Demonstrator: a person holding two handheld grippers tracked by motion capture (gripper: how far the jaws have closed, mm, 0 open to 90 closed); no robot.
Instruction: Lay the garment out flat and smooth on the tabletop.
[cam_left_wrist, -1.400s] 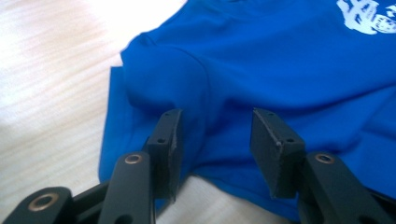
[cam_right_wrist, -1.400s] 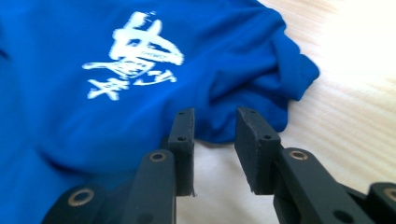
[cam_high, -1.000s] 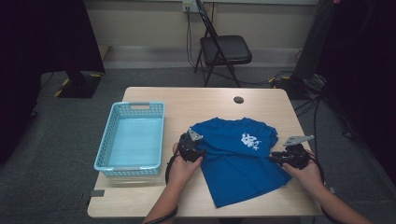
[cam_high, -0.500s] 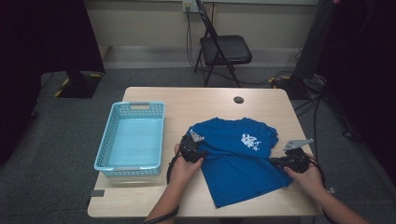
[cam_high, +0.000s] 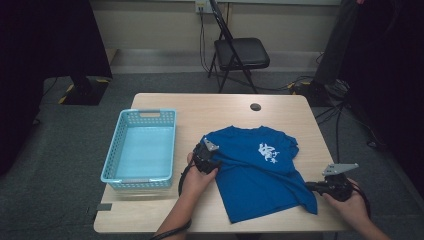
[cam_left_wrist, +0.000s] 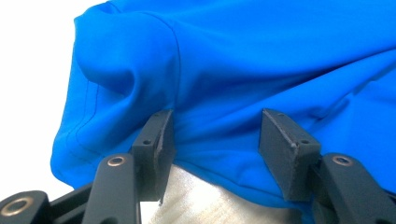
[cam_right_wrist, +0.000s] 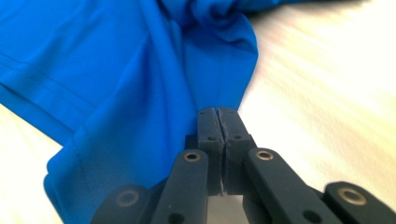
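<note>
A blue T-shirt (cam_high: 260, 170) with a white print lies spread on the wooden table (cam_high: 225, 107). My left gripper (cam_high: 215, 160) rests at the shirt's left sleeve. In the left gripper view its jaws (cam_left_wrist: 215, 135) stand apart and have just been opening; the sleeve's folded edge (cam_left_wrist: 233, 56) lies between the tips, with no pad pressing on it. My right gripper (cam_high: 310, 186) is near the table's right front. Its jaws (cam_right_wrist: 217, 116) are shut on the shirt's lower right corner (cam_right_wrist: 116, 70), which is drawn out toward it.
A light blue plastic basket (cam_high: 112, 170) stands at the table's left side. A small black round disc (cam_high: 255, 107) sits near the far edge. A black folding chair (cam_high: 240, 52) stands behind the table. Cables lie on the floor at the right.
My right gripper has moved right and toward the near edge, drawing the shirt's lower corner out with it. The left hand has stayed at the sleeve.
</note>
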